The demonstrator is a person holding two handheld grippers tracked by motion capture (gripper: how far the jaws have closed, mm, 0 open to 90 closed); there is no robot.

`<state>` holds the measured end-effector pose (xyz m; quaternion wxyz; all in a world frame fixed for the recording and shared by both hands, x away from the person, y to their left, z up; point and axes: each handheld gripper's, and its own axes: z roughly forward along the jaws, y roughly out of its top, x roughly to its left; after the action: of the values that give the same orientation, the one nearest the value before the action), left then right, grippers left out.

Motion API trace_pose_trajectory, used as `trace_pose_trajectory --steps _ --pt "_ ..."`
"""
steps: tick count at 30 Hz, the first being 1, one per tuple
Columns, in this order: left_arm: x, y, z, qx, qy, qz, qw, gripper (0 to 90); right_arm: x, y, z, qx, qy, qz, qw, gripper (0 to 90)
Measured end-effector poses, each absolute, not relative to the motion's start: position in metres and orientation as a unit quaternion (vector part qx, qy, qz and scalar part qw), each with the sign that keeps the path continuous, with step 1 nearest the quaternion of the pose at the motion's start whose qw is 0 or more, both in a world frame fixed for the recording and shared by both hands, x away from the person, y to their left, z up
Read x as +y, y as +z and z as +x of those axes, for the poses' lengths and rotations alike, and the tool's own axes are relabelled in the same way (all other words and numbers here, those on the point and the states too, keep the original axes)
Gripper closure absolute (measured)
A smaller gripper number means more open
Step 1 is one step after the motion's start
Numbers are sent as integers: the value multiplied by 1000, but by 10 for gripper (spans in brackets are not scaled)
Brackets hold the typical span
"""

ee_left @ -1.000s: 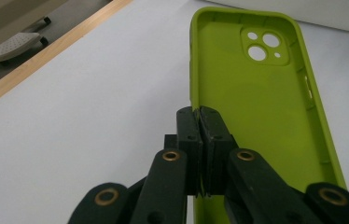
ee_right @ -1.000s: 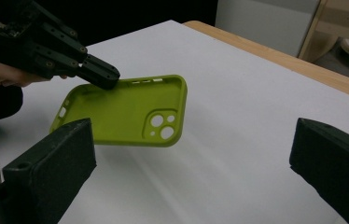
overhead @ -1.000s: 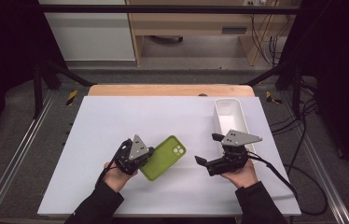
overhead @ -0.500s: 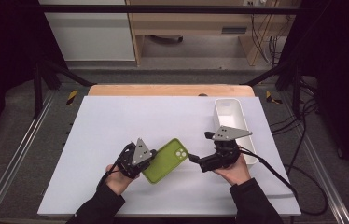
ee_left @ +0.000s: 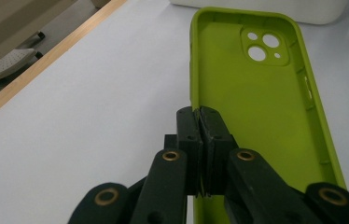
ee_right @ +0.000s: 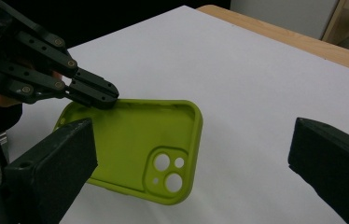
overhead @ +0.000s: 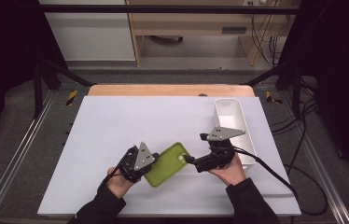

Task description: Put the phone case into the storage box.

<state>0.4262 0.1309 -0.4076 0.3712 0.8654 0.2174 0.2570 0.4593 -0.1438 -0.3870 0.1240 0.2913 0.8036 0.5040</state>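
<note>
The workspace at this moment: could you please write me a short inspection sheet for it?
Surface: white table top, wooden strip along the far edge.
Job's things: green phone case, hollow side up, camera cut-out toward the right gripper.
Clutter: white bin at the right, contents not visible.
Grippers: left gripper shut on the case's side wall; right gripper open, jaws apart on either side of the case's camera end, not pressing it.
Cables: black cable trails from the right gripper off the table's right edge.
Surroundings: metal frame rails, wooden furniture behind.
</note>
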Motion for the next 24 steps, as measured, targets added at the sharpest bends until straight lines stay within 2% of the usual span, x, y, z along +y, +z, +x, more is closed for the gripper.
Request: trace_pose_trajectory --steps 14,24 --pt "126 -406 421 207 256 866 376 879 -140 -393 463 811 491 298 111 35" --pt "122 -405 417 198 256 868 377 880 -139 -396 466 815 483 304 96 88"
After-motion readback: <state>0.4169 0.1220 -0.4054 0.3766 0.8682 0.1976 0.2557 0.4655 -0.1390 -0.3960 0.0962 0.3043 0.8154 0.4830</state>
